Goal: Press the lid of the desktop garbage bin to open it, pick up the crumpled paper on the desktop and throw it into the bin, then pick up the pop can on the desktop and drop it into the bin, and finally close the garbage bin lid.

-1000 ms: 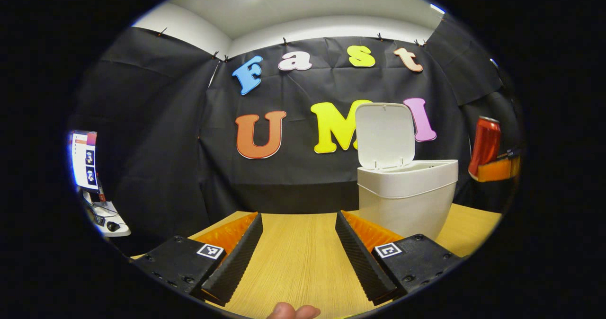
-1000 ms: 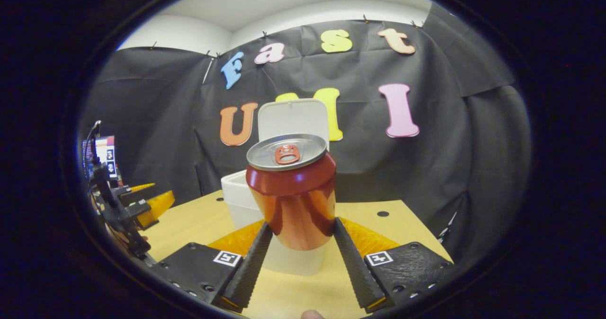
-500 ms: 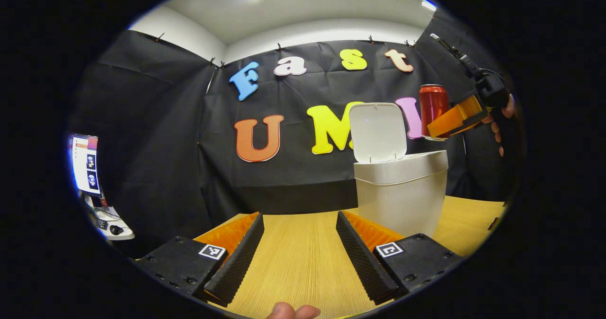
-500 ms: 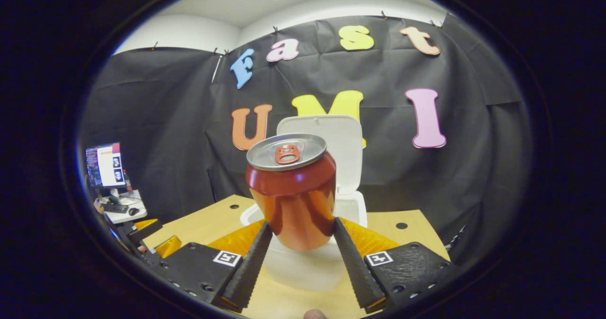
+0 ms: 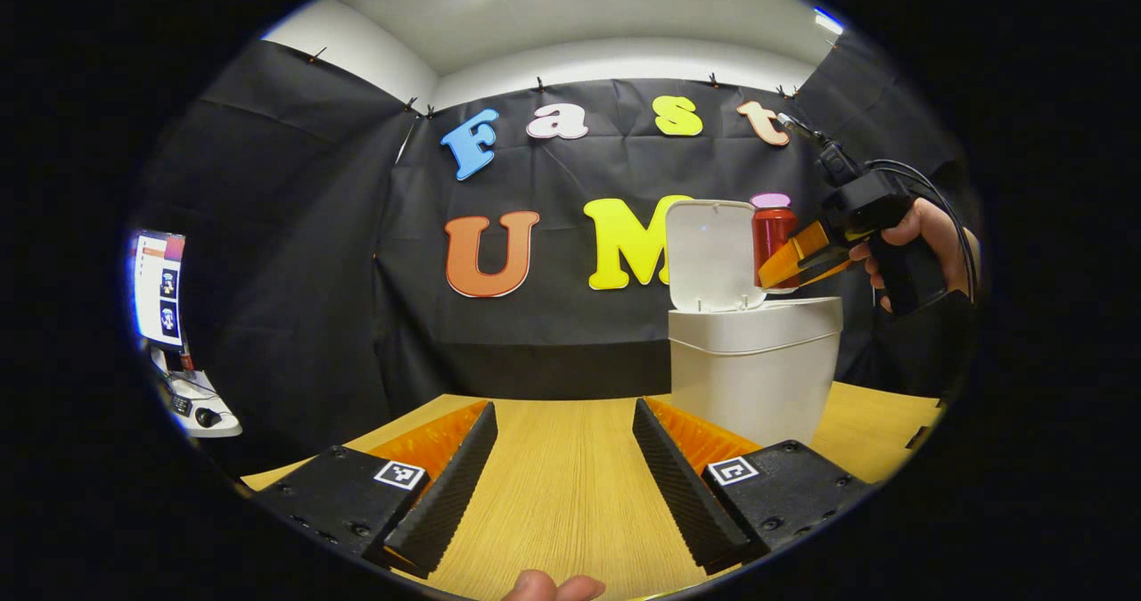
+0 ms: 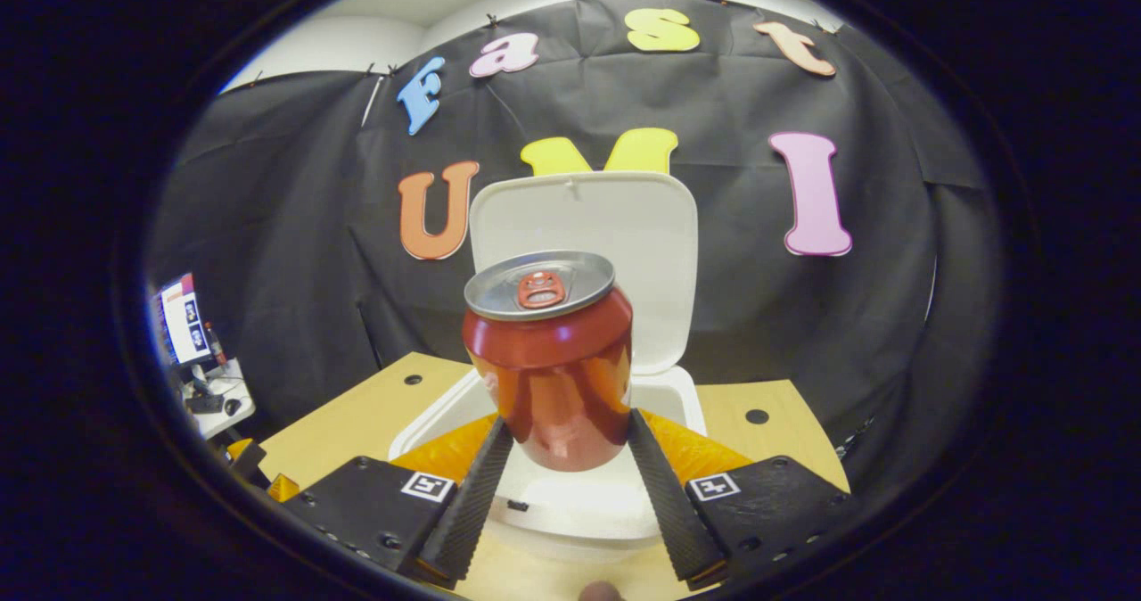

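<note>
A red pop can (image 6: 551, 360) stands upright between the fingers of my right gripper (image 6: 563, 485), which is shut on it. It hangs above the open mouth of the white bin (image 6: 677, 400), whose lid (image 6: 624, 244) stands raised behind it. In the left gripper view the bin (image 5: 753, 369) sits at the right of the wooden table, its lid (image 5: 710, 253) up, with the can (image 5: 774, 231) held over it by the right gripper (image 5: 789, 267) in a hand (image 5: 918, 231). My left gripper (image 5: 562, 485) is open, low over the table, left of the bin.
The wooden table (image 5: 570, 485) stretches ahead of my left gripper. A desk with a monitor (image 5: 158, 289) stands far left beyond the booth. Small round holes (image 6: 756, 416) mark the tabletop near the bin. A fingertip (image 5: 553, 586) shows at the bottom edge.
The right gripper carried the can up and leftward until it came over the open bin. The bin's mouth has grown larger beneath the can. My left gripper stayed open and nearly still.
</note>
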### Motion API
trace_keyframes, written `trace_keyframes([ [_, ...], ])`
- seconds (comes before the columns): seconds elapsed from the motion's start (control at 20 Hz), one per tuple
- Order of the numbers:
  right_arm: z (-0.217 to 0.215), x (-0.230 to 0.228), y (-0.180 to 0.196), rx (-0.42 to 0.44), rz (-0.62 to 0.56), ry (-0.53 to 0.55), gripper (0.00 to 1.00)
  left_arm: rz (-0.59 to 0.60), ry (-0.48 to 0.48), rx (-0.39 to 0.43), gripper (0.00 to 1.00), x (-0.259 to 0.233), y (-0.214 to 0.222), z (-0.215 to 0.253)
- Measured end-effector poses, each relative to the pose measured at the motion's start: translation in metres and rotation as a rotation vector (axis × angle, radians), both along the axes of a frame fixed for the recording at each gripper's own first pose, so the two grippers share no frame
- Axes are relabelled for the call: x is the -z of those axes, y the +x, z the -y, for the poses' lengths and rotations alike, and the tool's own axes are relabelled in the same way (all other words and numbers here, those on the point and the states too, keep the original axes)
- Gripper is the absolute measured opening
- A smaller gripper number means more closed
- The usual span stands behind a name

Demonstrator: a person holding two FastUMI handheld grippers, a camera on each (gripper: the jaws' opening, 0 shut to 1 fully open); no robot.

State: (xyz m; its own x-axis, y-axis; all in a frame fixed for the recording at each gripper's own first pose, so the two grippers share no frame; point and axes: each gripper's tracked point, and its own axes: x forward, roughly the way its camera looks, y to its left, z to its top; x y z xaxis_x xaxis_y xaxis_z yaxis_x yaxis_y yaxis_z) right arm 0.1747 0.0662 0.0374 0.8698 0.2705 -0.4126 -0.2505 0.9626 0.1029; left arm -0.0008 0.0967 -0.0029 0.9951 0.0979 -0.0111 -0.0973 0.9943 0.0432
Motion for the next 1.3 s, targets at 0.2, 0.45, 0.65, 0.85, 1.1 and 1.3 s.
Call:
trace_keyframes([
  [0.2, -0.002, 0.010, 0.007, 0.019, -0.038, 0.009, 0.81, -0.008, -0.001, -0.017, 0.99, 0.004, 0.001, -0.007],
  [0.45, 0.000, 0.004, 0.013, 0.047, -0.019, -0.001, 0.82, -0.025, -0.003, -0.017, 0.99, 0.009, 0.001, -0.009],
  [0.65, 0.003, -0.009, 0.013, 0.064, 0.019, 0.003, 0.81, -0.026, -0.006, -0.022, 0.99, 0.009, 0.001, -0.009],
  [0.85, 0.002, -0.028, 0.011, 0.061, 0.060, 0.009, 0.82, -0.030, -0.034, 0.011, 0.99, 0.009, 0.002, -0.001],
  [1.1, 0.016, -0.072, 0.030, 0.094, 0.108, 0.009, 0.81, -0.041, -0.081, 0.034, 0.99, 0.010, 0.000, -0.001],
  [1.3, 0.021, -0.123, 0.048, 0.113, 0.215, -0.050, 0.83, -0.036, -0.112, 0.036, 0.99, 0.004, -0.003, -0.003],
])
